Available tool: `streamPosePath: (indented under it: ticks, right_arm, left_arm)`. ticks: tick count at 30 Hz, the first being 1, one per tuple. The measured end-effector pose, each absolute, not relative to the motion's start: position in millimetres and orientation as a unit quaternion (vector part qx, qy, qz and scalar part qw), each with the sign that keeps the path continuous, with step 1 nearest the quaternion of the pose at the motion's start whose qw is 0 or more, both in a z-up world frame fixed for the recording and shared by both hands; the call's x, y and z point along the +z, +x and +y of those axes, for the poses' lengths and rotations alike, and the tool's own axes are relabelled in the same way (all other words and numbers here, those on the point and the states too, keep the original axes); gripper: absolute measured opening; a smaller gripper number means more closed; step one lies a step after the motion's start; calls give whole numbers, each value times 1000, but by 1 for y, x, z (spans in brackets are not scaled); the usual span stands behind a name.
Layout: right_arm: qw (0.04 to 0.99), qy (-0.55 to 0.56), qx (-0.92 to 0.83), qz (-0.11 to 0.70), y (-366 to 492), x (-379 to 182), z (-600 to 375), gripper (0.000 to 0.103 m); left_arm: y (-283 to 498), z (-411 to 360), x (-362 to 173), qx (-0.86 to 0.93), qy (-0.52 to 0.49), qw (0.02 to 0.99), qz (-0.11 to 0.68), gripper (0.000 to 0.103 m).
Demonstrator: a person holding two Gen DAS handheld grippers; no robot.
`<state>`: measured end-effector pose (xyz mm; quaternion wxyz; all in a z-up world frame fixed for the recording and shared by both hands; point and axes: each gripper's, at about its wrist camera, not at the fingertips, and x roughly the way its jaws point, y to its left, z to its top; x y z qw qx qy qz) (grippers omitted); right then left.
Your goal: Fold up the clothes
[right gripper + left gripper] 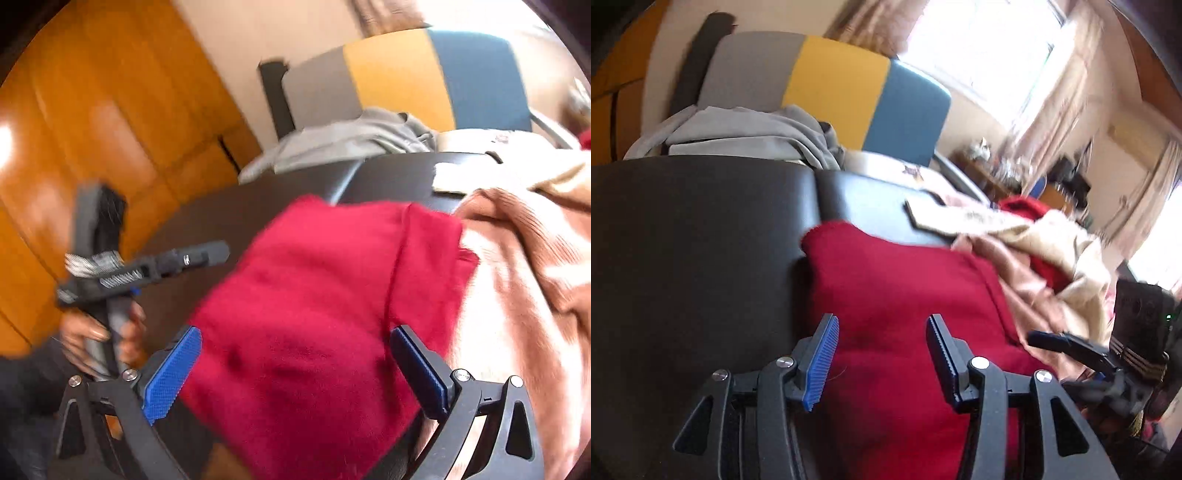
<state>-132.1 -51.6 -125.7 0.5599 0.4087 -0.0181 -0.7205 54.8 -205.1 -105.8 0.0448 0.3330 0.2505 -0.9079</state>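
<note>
**Red garment between open tongs**

The red garment lies on the dark surface, beside a heap of pink and beige clothes. The left tongs and right tongs both stand spread wide over it (gripping nothing). Grey clothes rest beyond, before a striped chair.

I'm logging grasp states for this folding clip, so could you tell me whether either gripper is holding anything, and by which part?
Nothing is held. The left gripper and right gripper both stand open above the red garment, with cloth showing between their spread fingers.
</note>
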Motion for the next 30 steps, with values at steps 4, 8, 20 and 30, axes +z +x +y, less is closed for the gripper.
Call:
streamPosePath:
  ticks: [4,8,20,30]
  right_arm:
    - [527,457,-714,-52,-133,-144,-24,103]
    - [520,503,-681,-112,-134,-172,-11,103]
    - [481,511,-702,-118,-145,-188,-44,103]
    - [481,532,-675,-171,-149,-192,-21,103]
  left_arm:
    - [63,-231,-125,-884,337,20,324,52]
    - [64,-244,-147,-844,333,-38,418,54]
    - [22,-244,-160,-858,354,-82,362,62]
    - [-9,-248,-180,-818,401,-121,395,66]
